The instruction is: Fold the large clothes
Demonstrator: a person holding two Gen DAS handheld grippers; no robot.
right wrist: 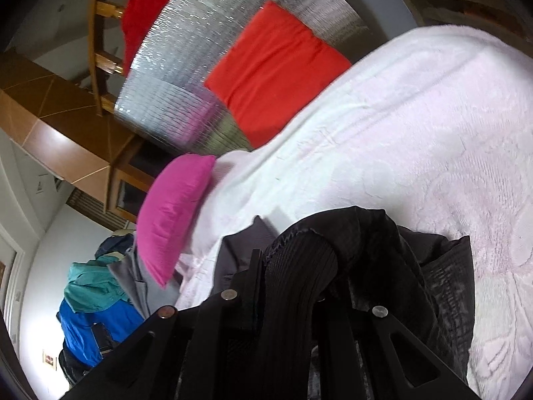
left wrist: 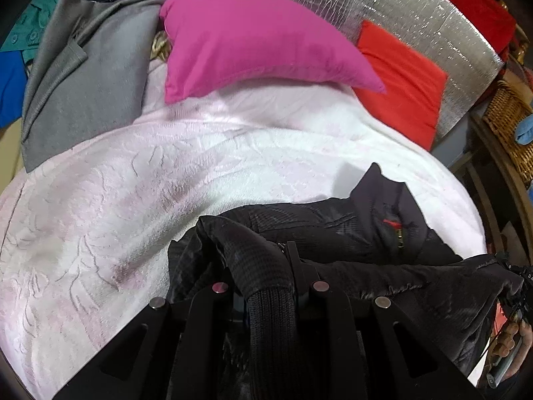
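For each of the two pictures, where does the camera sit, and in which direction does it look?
Left wrist: on the left claw, facing across the white bedspread to the pink pillow; shut on the black jacket. A hand shows at the right edge.
Right wrist: on the right claw, rolled sideways, gripping a ribbed cuff.
Shared: jacket, bedspread, pink pillow, red cushion.

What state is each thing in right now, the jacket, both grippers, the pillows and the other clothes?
black jacket: rumpled on the bed, both ribbed cuffs gripped
left gripper: shut on a cuff
right gripper: shut on a cuff
pink pillow: loose on the blanket
grey coat: unfolded, heaped
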